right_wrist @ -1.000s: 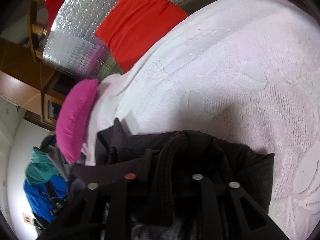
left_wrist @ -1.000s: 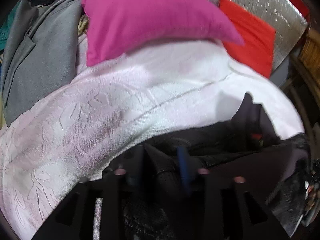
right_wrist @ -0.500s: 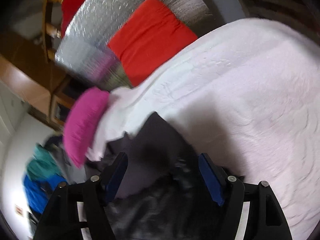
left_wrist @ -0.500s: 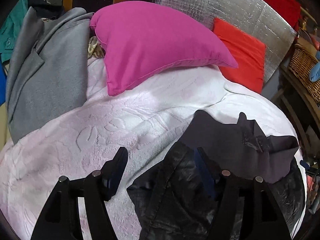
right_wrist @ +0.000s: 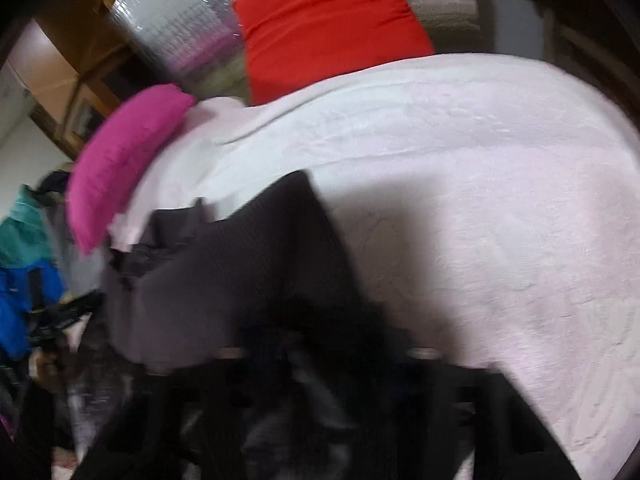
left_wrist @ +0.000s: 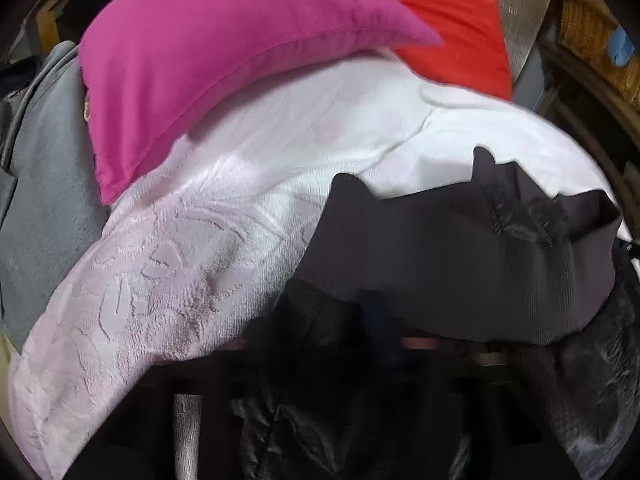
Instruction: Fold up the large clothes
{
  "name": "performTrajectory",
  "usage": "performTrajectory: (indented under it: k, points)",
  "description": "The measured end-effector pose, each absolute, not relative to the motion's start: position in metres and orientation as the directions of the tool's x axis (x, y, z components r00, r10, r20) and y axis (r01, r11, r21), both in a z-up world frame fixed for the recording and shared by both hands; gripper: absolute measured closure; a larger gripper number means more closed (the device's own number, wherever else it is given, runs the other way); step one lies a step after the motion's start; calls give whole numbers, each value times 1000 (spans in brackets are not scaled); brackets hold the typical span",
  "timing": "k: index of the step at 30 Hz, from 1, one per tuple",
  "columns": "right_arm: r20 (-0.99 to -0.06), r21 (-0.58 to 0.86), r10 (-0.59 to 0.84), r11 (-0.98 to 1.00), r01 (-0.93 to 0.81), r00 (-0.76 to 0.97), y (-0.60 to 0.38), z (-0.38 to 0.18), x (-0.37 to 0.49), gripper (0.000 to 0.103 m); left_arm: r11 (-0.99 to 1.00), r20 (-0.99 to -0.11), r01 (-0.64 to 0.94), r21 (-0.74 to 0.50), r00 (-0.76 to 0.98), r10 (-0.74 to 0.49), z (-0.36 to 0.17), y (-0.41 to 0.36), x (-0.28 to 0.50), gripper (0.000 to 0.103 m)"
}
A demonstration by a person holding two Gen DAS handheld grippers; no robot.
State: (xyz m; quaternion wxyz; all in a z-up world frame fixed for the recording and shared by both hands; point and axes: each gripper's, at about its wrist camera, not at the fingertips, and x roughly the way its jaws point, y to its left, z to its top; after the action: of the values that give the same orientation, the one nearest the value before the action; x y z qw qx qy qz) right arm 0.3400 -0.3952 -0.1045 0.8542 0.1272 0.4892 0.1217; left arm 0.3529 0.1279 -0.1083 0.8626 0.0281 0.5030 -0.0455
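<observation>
Both grippers have just closed onto the dark jacket point(left_wrist: 460, 248).
Left gripper point(left_wrist: 352, 320) and right gripper point(right_wrist: 320, 344) each pinch dark fabric; it lies on the pale bedspread point(left_wrist: 192, 248), below the magenta pillow point(left_wrist: 224, 52).

Counting the soft things on the bed

Lying there: one pink cushion point(left_wrist: 224, 52); one red cushion point(left_wrist: 452, 28); one dark garment point(left_wrist: 460, 256); one pale bedspread point(left_wrist: 180, 248); one grey coat point(left_wrist: 44, 184)

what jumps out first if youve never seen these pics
The magenta pillow at the head of the bed, with a red cushion beside it against a silver padded panel. Below them a pale pink embossed bedspread fills the frame, and a dark garment lies bunched on its near edge.
</observation>
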Motion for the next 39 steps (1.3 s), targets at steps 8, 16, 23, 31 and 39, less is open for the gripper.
performTrajectory:
  k: [8,16,23,31,39]
  points:
    - [-808,221,193,975,-17,557,-403,-86,344,84,997,-858,-3,73,510,64,-116,131,360,83]
    - [-821,287,199,954,85,535,-420,-118,343,84,996,-860,-22,84,504,83,-125,134,360,80]
    - [-721,426,316,904,33,617,-429,-91,329,22,1000,-768,14,-18,640,-23,-80,137,342,45]
    - [-829,253,260,964,-82,496,-385,-110,356,68,985,-829,90,148,555,74,-115,105,360,63]
    - [-841,70,53,997,11,538,-395,-112,361,97,987,-835,-18,161,530,146,-131,128,371,83]
